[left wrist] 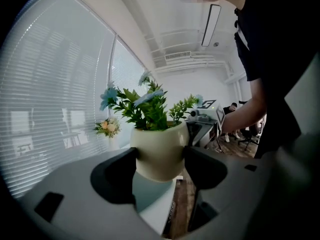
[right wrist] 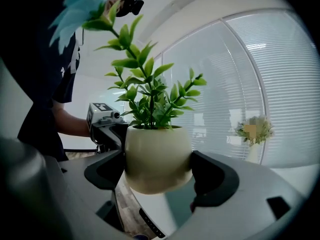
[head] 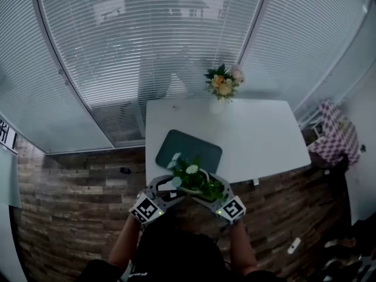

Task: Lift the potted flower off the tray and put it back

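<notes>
Both grippers are on the potted flower point(head: 197, 182)! The left gripper point(left wrist: 160, 163) has its dark jaws pressed against either side of the cream pot, and the right gripper point(right wrist: 158, 165) clamps the same pot from the opposite side, jaws tight on its round belly. The pot hangs in the air, its base clear of everything below. In the head view it sits over the near edge of the white table point(head: 258, 137), just this side of the dark tray point(head: 188, 148), which lies bare. Over at the table's far edge stands a second bouquet in a white vase point(head: 222, 87), well apart from the action.
</notes>
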Available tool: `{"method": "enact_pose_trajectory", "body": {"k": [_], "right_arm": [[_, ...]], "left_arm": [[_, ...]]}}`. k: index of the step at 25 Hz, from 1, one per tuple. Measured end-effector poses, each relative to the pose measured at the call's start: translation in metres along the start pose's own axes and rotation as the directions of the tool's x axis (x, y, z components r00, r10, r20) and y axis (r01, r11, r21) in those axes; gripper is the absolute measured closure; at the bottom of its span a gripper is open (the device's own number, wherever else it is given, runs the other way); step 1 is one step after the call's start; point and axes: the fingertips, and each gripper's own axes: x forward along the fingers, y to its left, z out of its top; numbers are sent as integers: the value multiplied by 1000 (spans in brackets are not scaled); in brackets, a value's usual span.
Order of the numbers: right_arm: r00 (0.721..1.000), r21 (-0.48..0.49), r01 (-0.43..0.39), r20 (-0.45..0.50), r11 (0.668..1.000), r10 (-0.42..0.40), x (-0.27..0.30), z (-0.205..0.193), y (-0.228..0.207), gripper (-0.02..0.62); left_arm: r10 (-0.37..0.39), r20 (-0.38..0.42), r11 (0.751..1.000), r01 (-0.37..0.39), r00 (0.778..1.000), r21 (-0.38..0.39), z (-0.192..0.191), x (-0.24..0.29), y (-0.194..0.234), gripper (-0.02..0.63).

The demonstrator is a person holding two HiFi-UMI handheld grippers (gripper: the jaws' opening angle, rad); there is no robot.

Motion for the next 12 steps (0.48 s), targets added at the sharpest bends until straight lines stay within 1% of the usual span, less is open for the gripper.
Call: {"method": "enact_pose_trajectory", "body": {"k": [5, 9, 12], "right_arm": [[999, -13, -6, -34, 1000, 6, 9, -8, -14, 187], [1000, 19, -10, -27, 1000, 11, 17, -13, -26, 187], [998, 22, -8, -55, 1000, 9, 24, -20, -36, 187]], "left_arm": [[0, -10, 1000, 0, 1000, -22, -11, 10, 12, 311], [-6, -5, 999, 6, 1000, -46, -16, 18, 24, 311], [-8, -24, 1000, 7, 1000, -26, -20, 24, 34, 311]]}}
